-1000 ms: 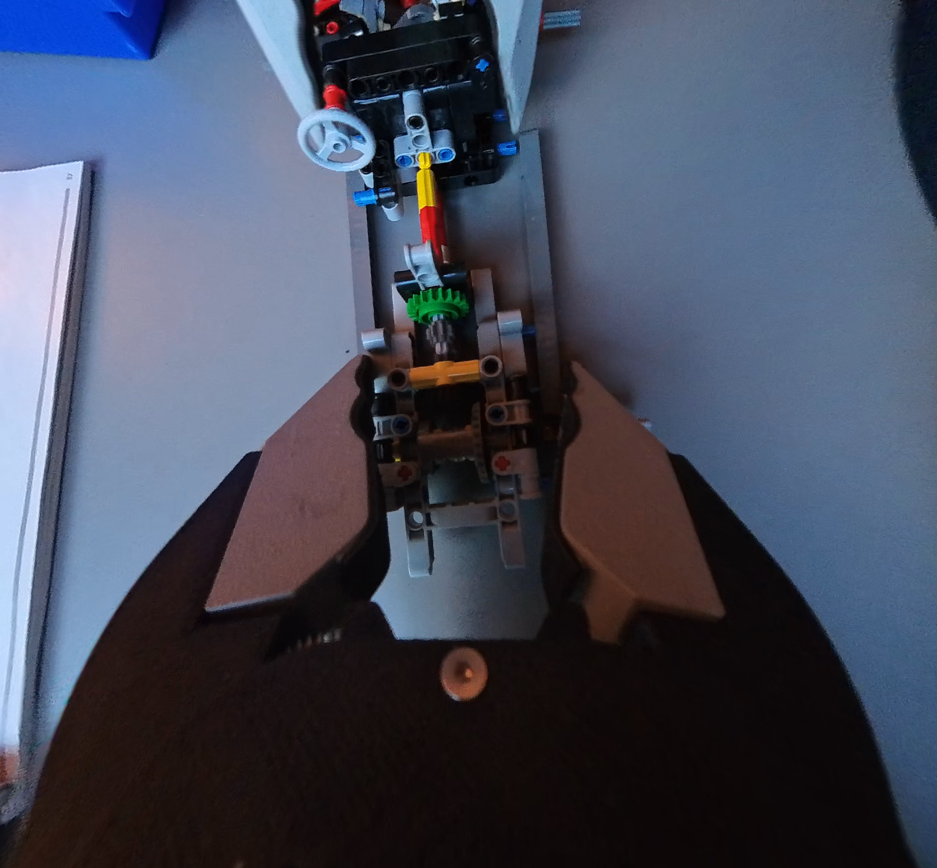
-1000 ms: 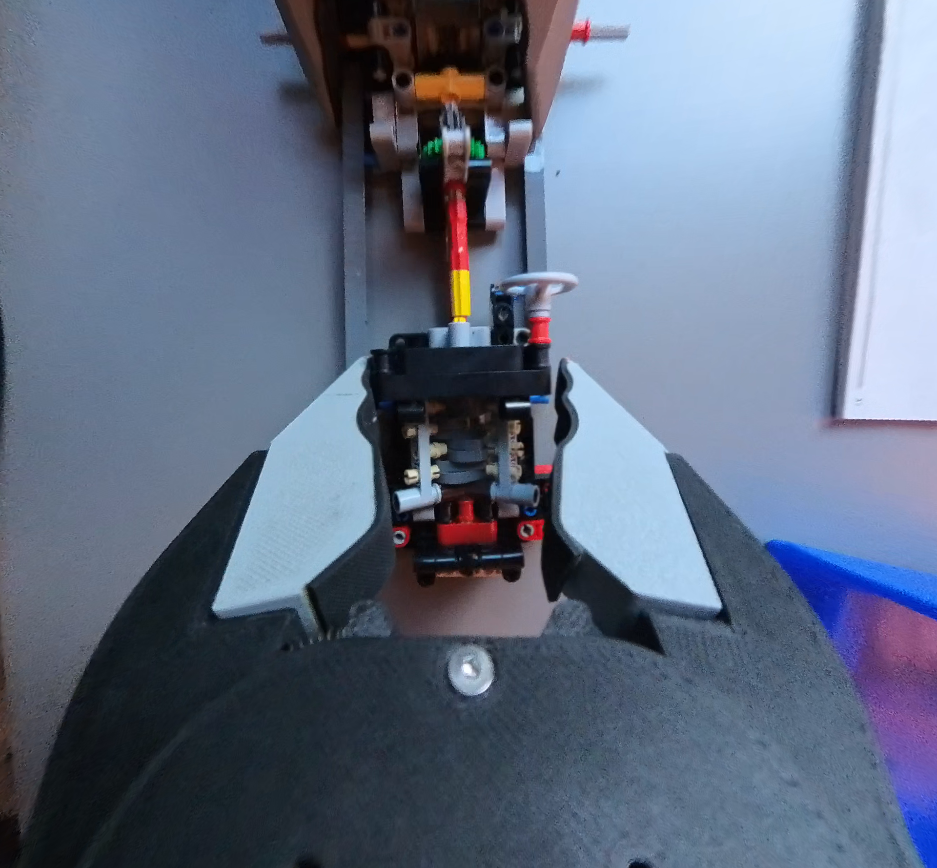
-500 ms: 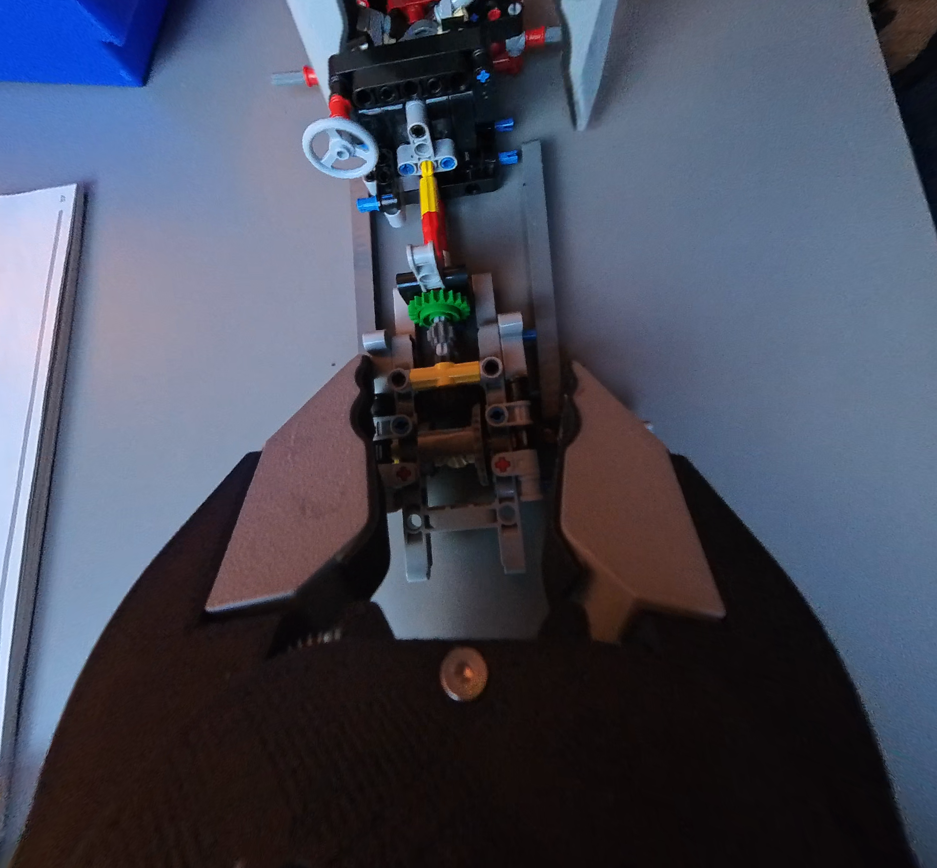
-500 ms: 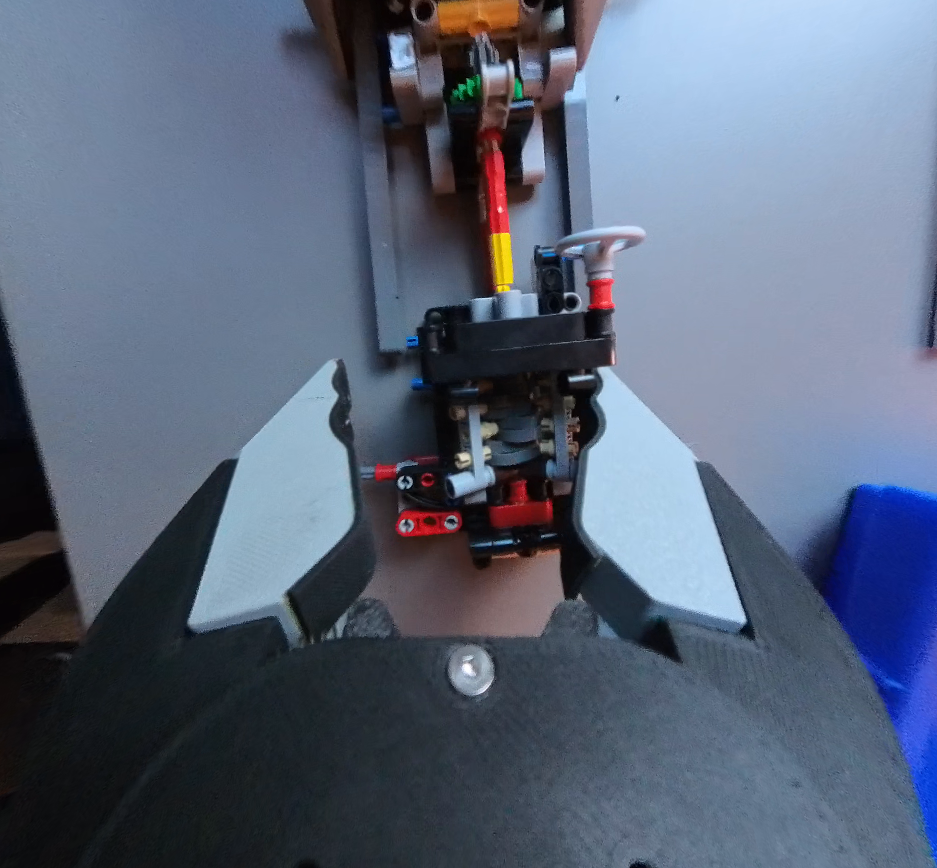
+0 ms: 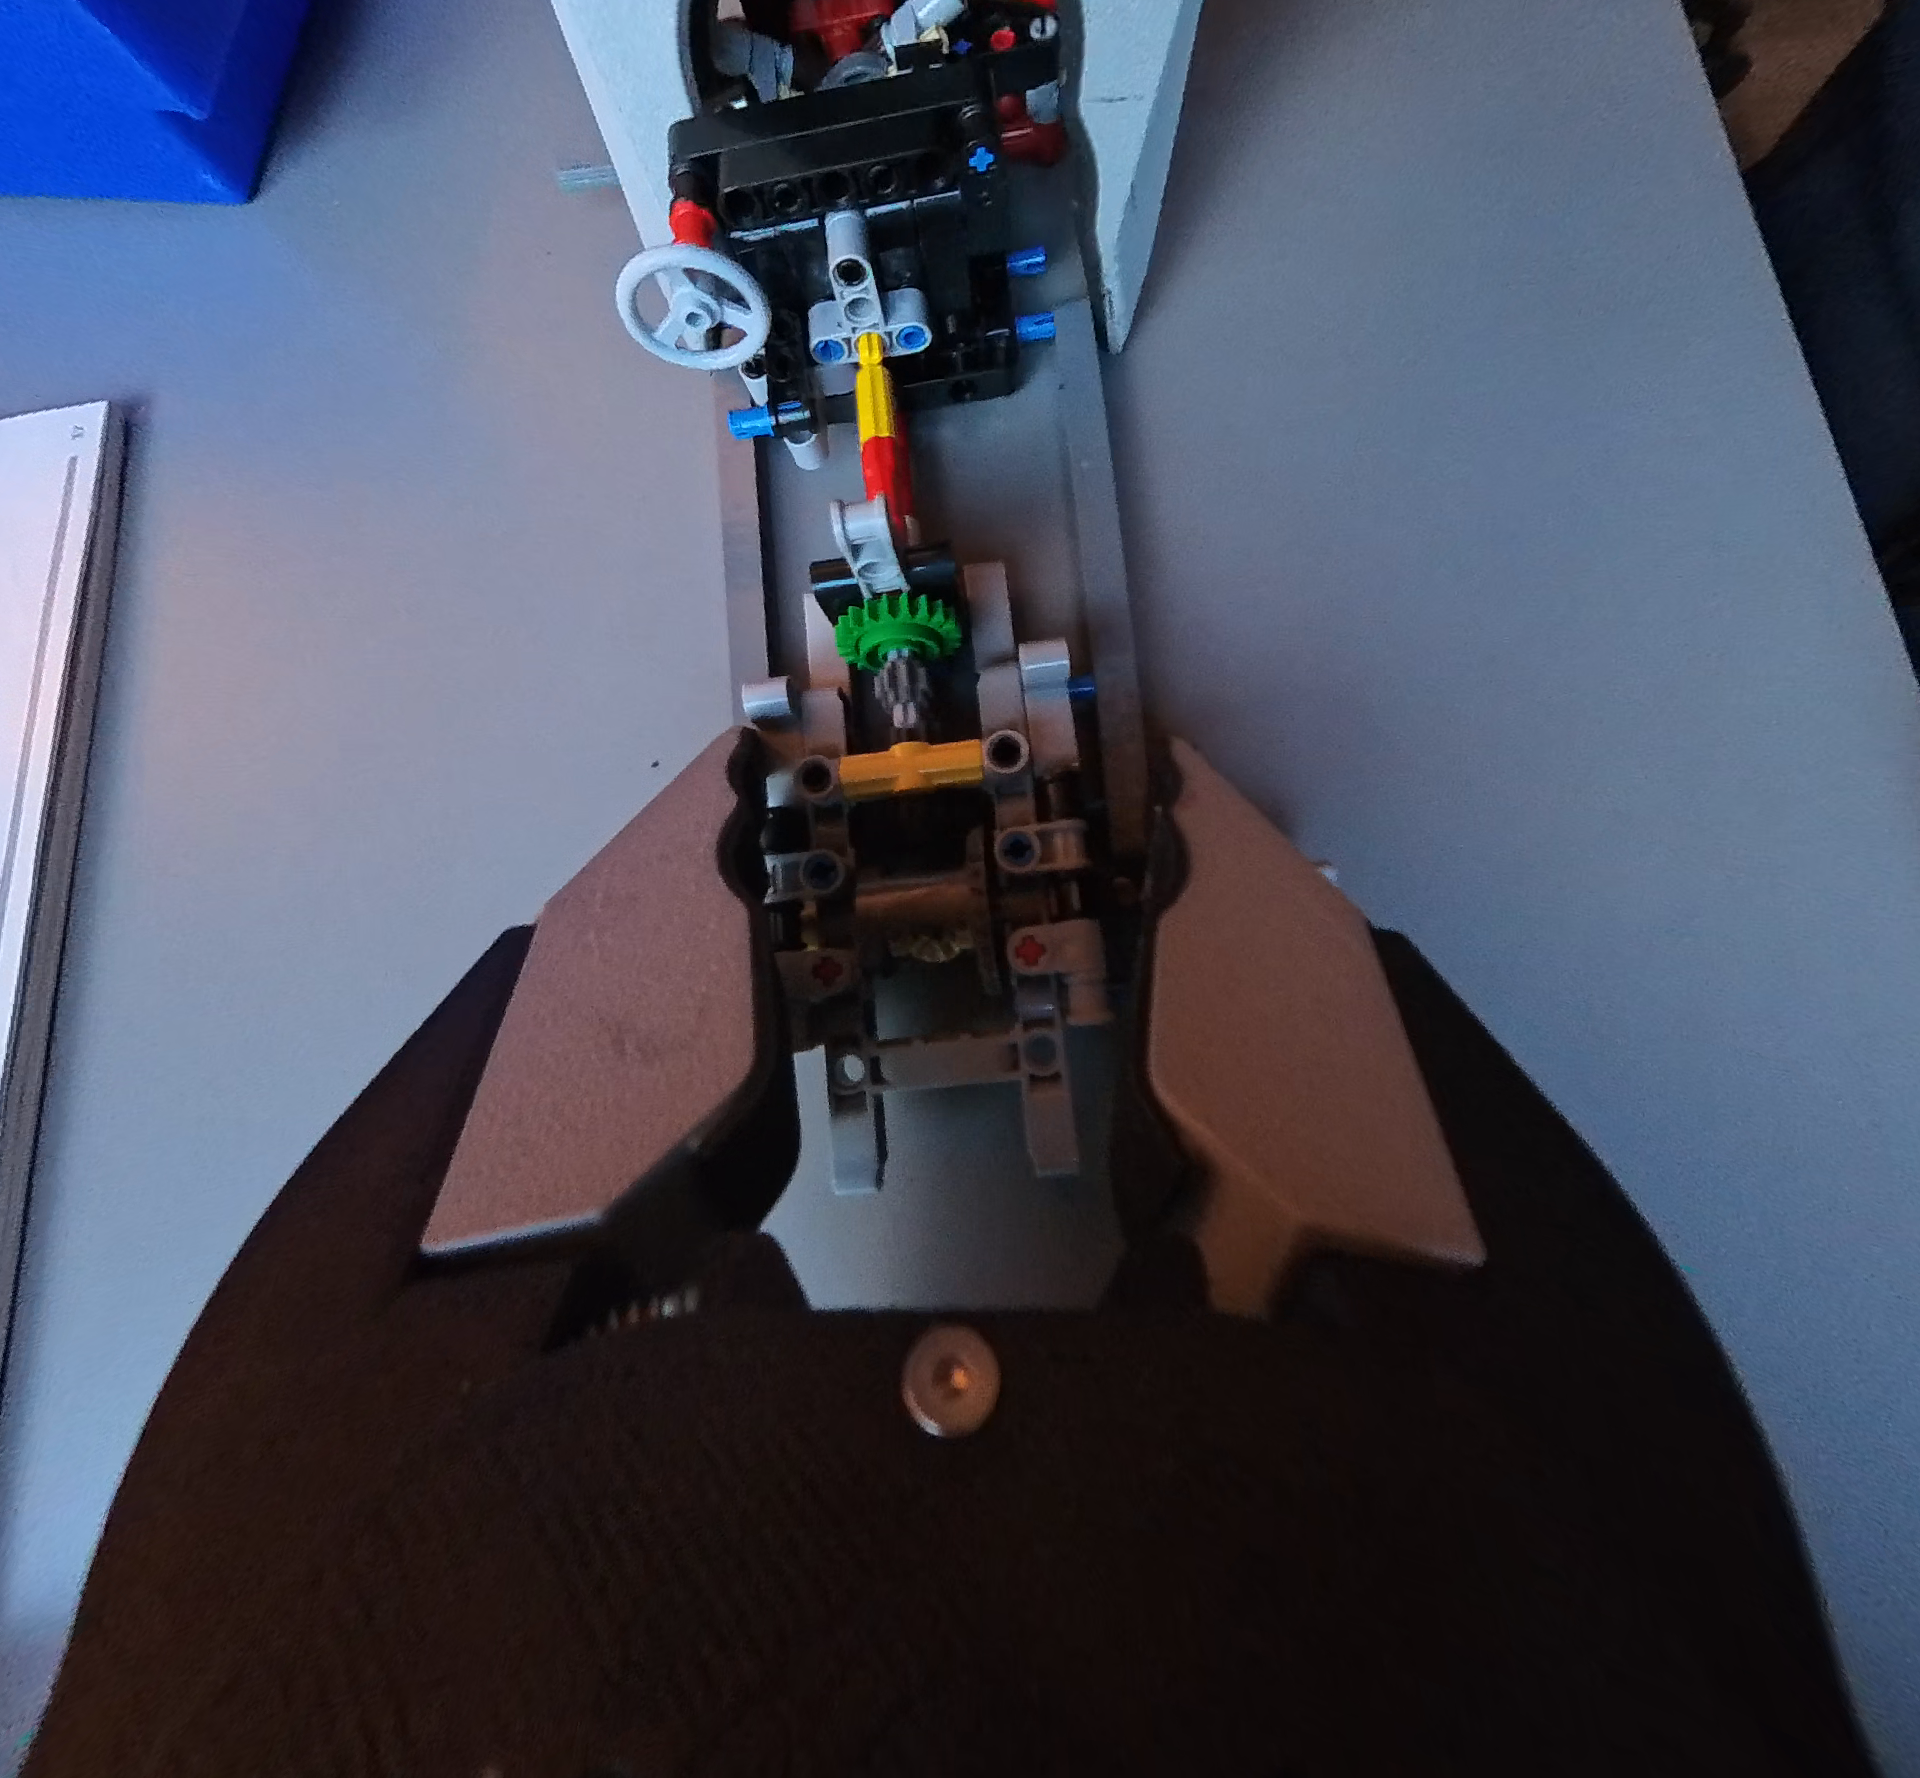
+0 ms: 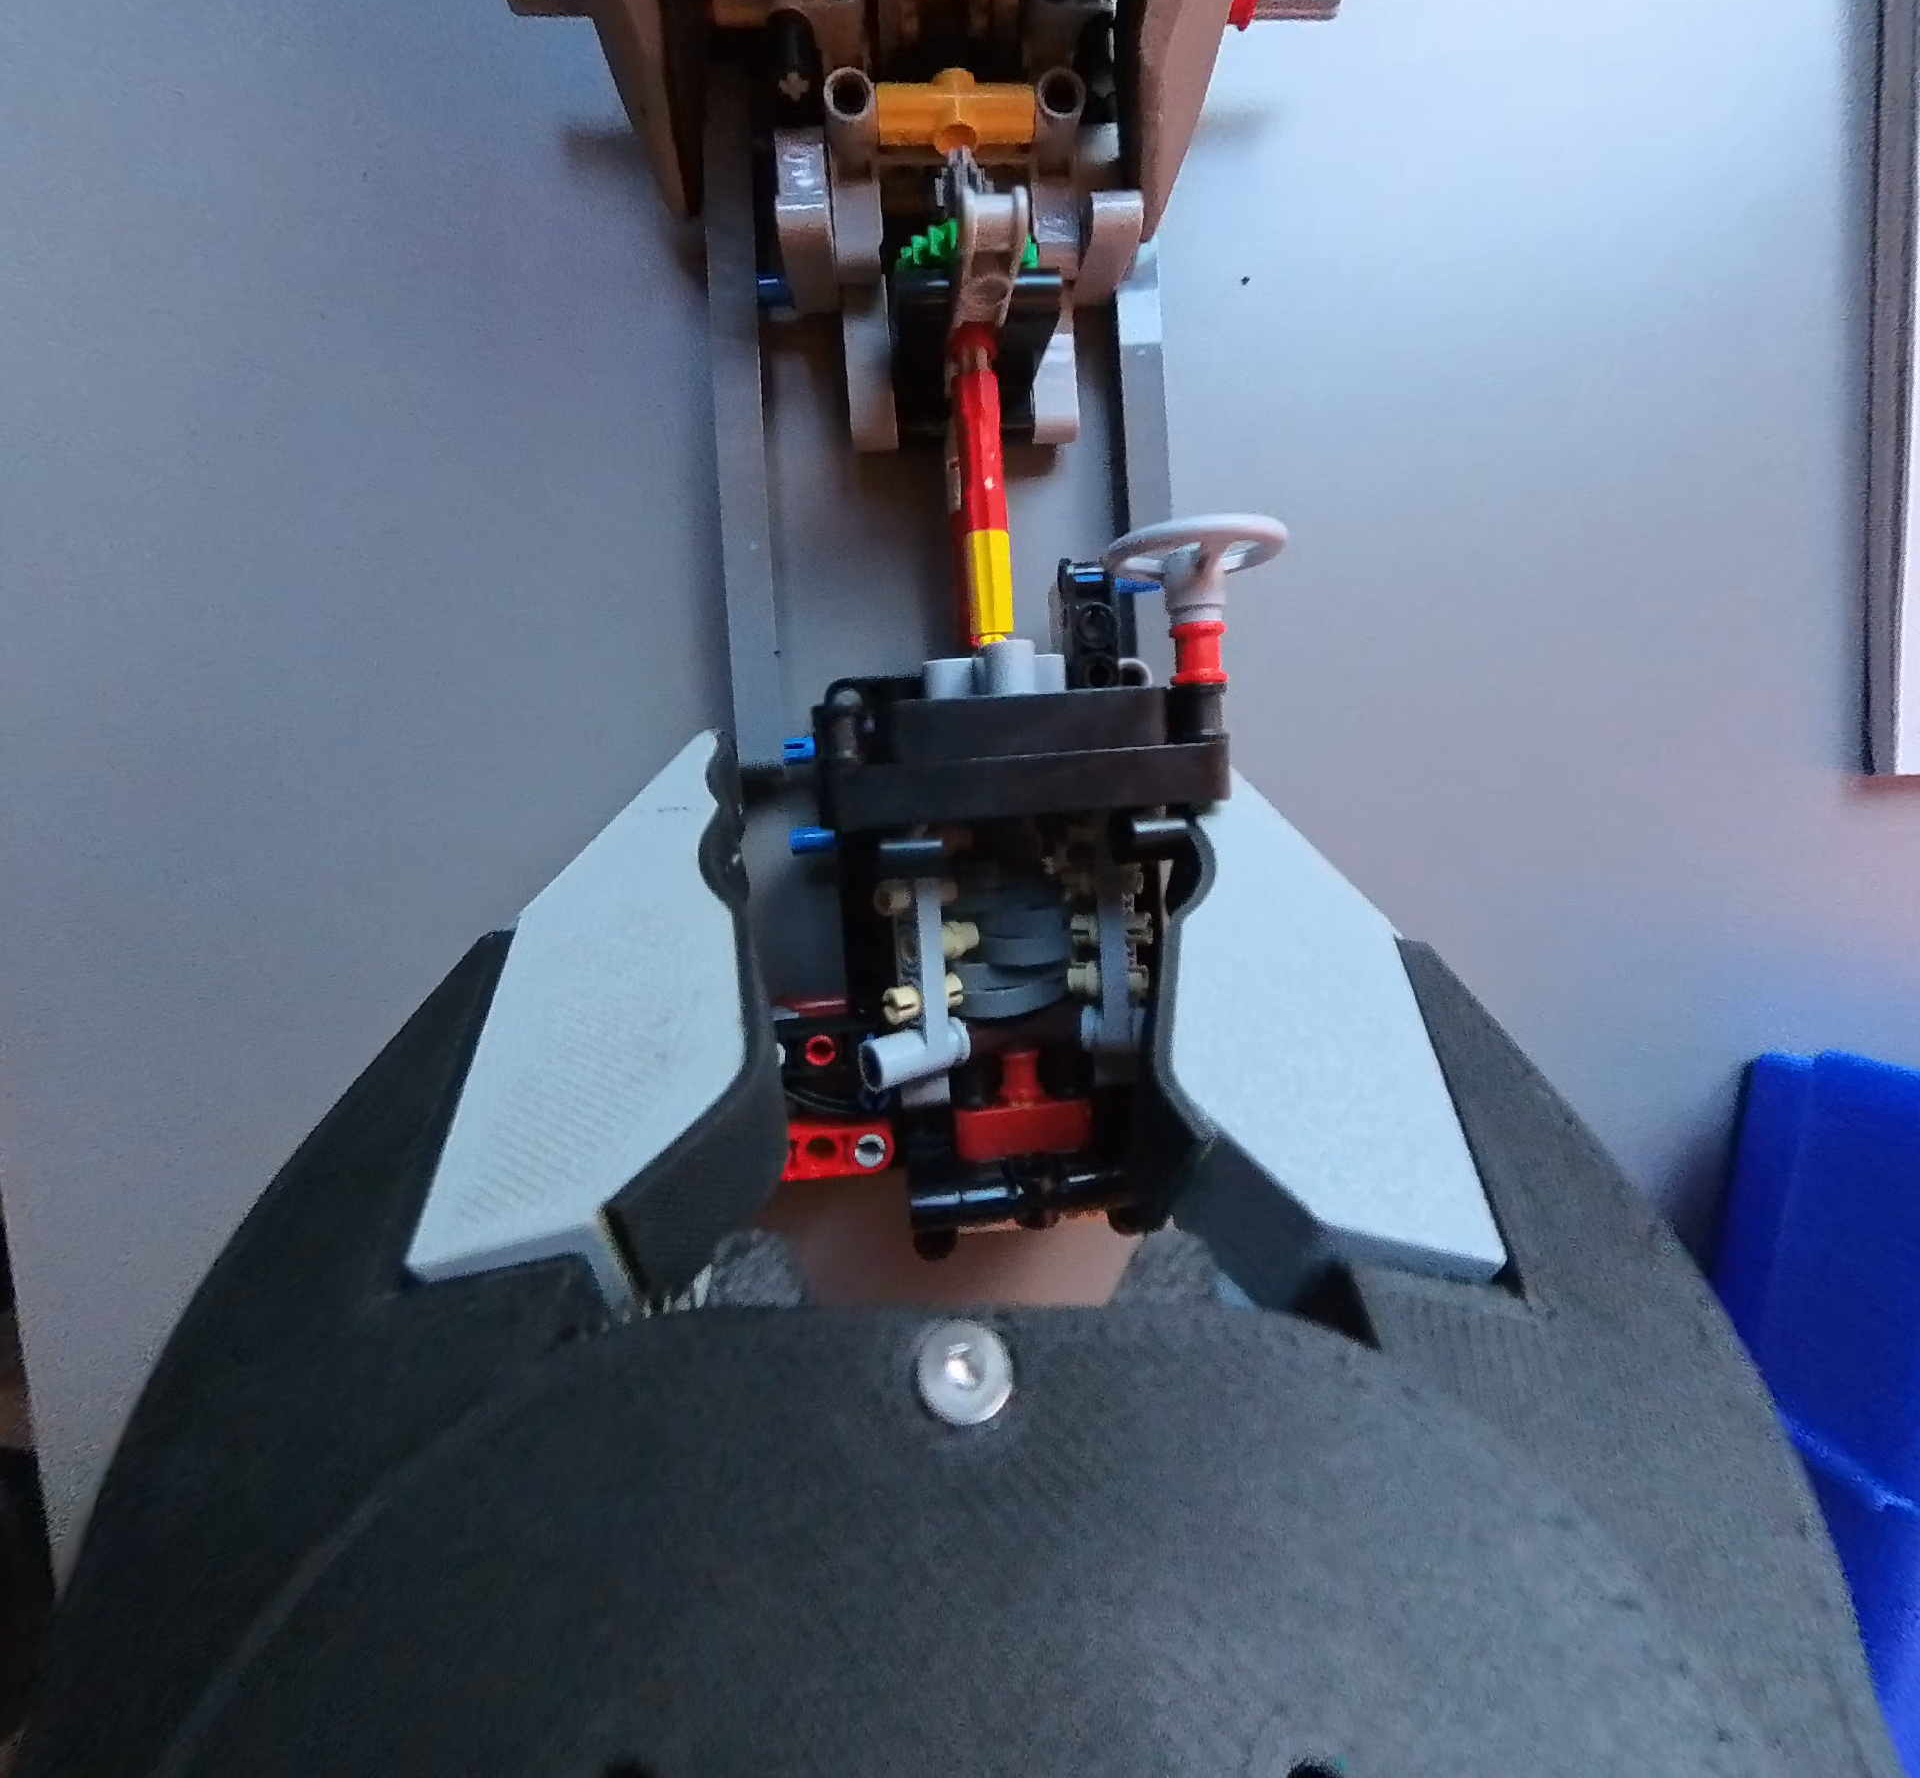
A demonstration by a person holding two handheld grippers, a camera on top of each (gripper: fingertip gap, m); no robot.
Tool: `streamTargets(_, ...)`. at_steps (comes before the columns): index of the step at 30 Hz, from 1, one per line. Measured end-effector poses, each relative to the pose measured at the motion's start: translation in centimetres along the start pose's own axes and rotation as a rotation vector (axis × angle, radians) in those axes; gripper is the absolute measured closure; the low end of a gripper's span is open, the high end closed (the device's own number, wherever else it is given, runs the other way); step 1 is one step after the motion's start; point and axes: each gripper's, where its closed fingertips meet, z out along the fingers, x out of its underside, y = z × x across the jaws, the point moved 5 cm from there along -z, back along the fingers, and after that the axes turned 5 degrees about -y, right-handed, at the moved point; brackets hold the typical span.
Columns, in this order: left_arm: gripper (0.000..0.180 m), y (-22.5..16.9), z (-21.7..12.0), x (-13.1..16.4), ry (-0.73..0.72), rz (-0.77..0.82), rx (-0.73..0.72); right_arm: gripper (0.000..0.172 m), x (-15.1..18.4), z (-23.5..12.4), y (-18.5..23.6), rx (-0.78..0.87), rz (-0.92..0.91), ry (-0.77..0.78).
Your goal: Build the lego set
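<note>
the left gripper point(image 5: 951, 793) is seen clamped on the grey gear end of a brick-built chassis point(image 5: 883, 440). the chassis is laid on the counter point(image 5: 1455, 585), its long axis pointed straight at the facing right gripper point(image 6: 961, 845). that gripper is spread about the black block end point(image 6: 1018, 762), one pad touching, the other apart.

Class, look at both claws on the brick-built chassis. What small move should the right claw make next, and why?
Probably close the right claw on the black front block. One finger lies against it, but the other stands clear, with a gap beside the blue pins; the left claw looks clamped on the rear end.
</note>
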Motion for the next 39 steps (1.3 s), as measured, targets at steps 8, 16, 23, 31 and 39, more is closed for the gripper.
streamTargets(8,0.108,0.06,0.03,-0.03,0.004,-0.006,0.023,0.089,-0.07,0.20,-0.34,-0.008,-0.004,-0.013)
streamTargets(16,0.108,0.07,-0.04,-0.05,-0.043,-0.065,0.047,0.092,-0.04,0.08,-0.42,-0.060,-0.009,0.000)
streamTargets(23,0.108,0.04,0.00,-0.07,-0.038,-0.056,0.047,0.094,-0.25,-0.06,-0.68,-0.100,0.046,0.004)
streamTargets(31,0.109,-0.10,0.05,-0.15,-0.025,-0.049,0.042,0.095,-0.25,0.07,-0.71,-0.071,0.019,0.025)
streamTargets(39,0.110,-0.08,0.06,-0.26,-0.021,-0.063,0.034,0.097,-0.34,0.13,-1.03,-0.077,0.004,0.053)
